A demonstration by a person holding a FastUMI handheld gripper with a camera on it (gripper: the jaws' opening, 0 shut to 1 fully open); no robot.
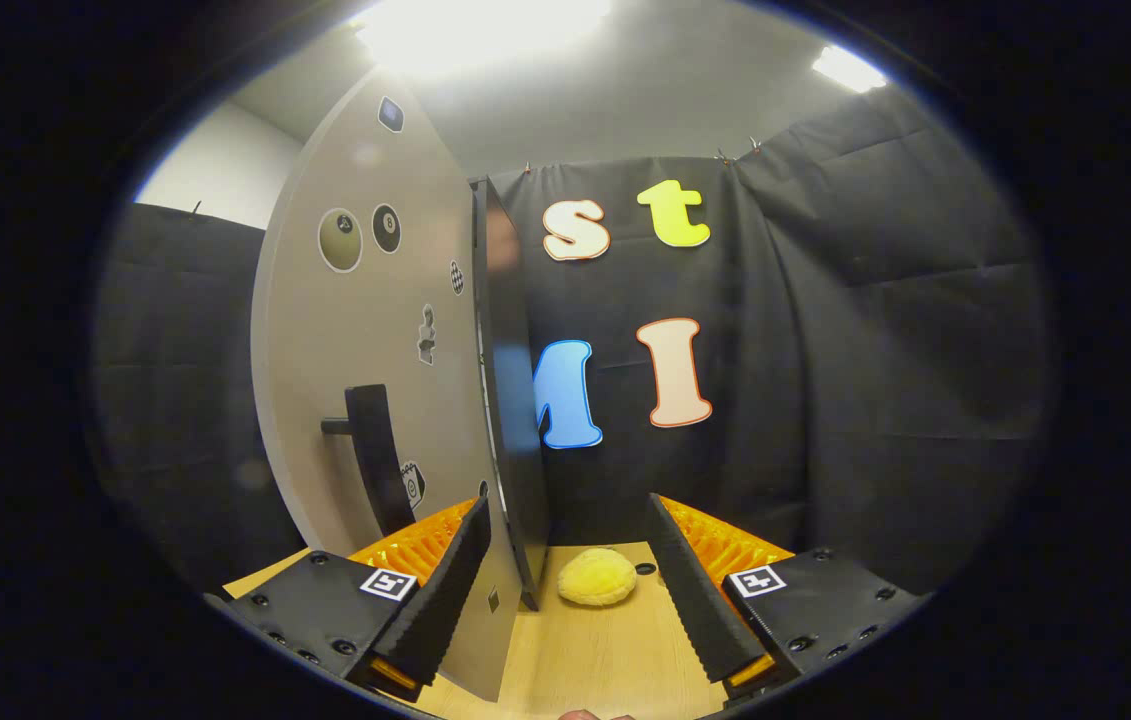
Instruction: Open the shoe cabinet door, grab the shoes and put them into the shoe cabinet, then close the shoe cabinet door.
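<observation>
Gripper (pixel 565 590) fingers spread, door (pixel 365 330) edge between them (handle (pixel 375 455) at 10 o'clock); swing wider, then go for yellow shoe (pixel 597 577) at 12.

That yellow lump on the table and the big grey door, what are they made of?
The yellow lump, lying between the open fingers, looks like soft, fuzzy plush. The door seems to be smooth matte painted board with stickers. The table shows a light wood grain, possibly laminate.

The hand-held two-finger gripper (pixel 570 590) is held level and pointed forward, its jaws spread wide apart. Nothing is pressed between the ribbed fingers (pixel 690 590). A fingertip of the person's hand (pixel 580 714) is glimpsed below.
</observation>
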